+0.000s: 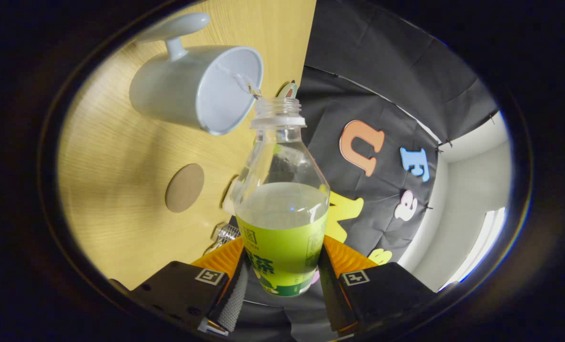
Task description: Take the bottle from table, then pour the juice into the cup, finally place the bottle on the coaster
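**Juice running from the tilted bottle into the mug**

Gripper view: the claw [282,289] sits at the bottom centre of the frame, its two fingers closed against the sides of a clear plastic juice bottle [282,209], one finger on each side of the green label. The bottle is uncapped and about half full of pale, cloudy liquid, and its neck points up the frame toward the upper centre. The whole scene appears rolled sideways, so the wooden tabletop [120,156] fills the left half of the frame. Just beyond the bottle's mouth, in the upper left centre, stands a pale blue mug [196,90] with its handle toward the top of the frame. A thin stream of liquid [244,83] passes from the bottle's mouth over the mug's rim and into its opening. A round brown coaster [184,187] lies bare on the tabletop at centre left, well apart from the mug. A small metallic object [225,233], too blurred to identify, lies by the bottle's lower left.
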Available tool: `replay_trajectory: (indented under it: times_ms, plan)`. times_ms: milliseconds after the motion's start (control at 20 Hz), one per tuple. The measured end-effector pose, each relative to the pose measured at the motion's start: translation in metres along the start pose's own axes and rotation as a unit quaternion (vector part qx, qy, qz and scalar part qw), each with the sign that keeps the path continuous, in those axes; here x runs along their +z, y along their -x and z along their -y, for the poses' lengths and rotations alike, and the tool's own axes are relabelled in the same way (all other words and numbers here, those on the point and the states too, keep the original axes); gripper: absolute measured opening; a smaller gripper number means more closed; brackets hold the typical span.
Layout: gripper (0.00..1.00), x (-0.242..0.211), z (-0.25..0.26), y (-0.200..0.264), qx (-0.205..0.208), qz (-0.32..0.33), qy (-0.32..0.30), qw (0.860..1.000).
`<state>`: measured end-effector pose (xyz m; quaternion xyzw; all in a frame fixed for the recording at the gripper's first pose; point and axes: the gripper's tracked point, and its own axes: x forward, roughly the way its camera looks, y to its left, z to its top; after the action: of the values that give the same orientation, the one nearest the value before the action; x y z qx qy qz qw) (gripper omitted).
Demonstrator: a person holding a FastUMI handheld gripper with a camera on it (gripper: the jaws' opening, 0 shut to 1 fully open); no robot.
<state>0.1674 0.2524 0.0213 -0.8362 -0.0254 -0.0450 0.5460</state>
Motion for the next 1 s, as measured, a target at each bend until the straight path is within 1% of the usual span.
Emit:
replay_trajectory:
  times_ms: [700, 1000]
  plan:
    - [0.75, 0.001, 0.016, -0.005, -0.011, 0.0, 0.03, 0.999]
    - [0.75, 0.003, 0.021, -0.006, -0.022, 0.005, 0.04, 0.999]
